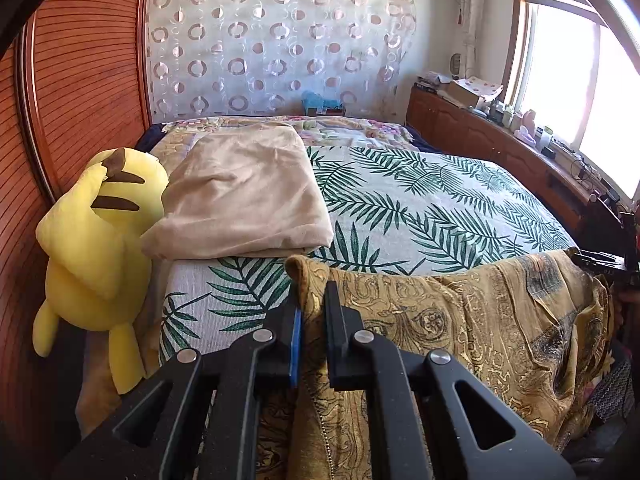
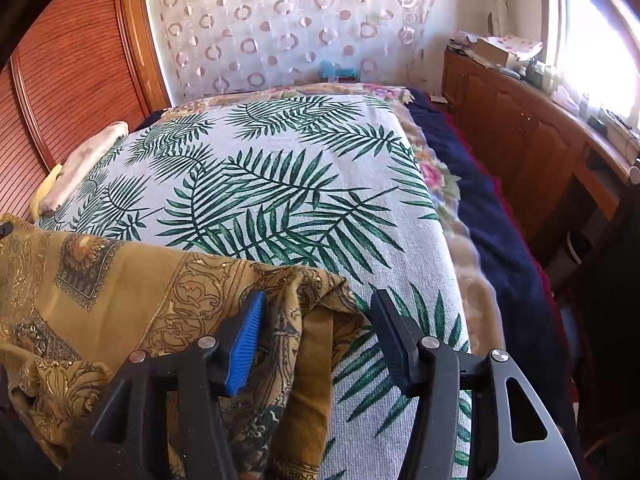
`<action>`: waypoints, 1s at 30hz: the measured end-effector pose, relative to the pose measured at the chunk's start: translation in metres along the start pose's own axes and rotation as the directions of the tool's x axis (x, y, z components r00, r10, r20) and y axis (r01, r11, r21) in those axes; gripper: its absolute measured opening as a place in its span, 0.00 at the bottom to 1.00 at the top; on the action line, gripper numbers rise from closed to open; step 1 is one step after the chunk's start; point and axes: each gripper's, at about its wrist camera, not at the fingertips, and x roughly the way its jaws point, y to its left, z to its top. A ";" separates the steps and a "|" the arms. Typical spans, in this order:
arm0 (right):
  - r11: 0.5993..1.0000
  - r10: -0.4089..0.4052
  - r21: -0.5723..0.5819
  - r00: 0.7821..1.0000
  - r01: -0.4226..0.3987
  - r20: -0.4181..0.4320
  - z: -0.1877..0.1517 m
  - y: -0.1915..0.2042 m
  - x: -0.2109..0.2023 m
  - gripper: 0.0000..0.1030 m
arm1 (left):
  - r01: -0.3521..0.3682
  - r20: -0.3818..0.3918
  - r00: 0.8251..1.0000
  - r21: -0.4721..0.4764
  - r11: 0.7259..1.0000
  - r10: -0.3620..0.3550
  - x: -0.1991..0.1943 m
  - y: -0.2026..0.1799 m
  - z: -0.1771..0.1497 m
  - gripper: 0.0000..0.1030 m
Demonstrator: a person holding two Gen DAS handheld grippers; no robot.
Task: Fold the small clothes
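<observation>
A mustard-gold garment (image 1: 460,320) with dark paisley print lies bunched along the near edge of the bed. My left gripper (image 1: 314,308) is shut on its left corner, and the cloth rises in a small peak between the black fingers. In the right wrist view the same garment (image 2: 120,280) spreads to the left, and its right corner droops between the jaws of my right gripper (image 2: 318,332). Those jaws stand wide apart. The blue pad (image 2: 248,340) sits beside the cloth, and the other finger (image 2: 390,336) is clear of it.
The bed carries a white cover with green palm leaves (image 1: 420,208). A folded beige cloth (image 1: 248,192) and a yellow plush toy (image 1: 96,240) lie at its left by the wooden headboard (image 1: 80,80). A cluttered wooden cabinet (image 1: 480,140) runs under the window on the right.
</observation>
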 end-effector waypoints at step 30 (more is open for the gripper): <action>0.988 0.028 -0.144 0.840 0.060 0.542 0.197 0.035 -0.238 0.06 | -0.082 0.461 0.885 0.011 0.997 0.067 -0.107 0.001 0.210 0.13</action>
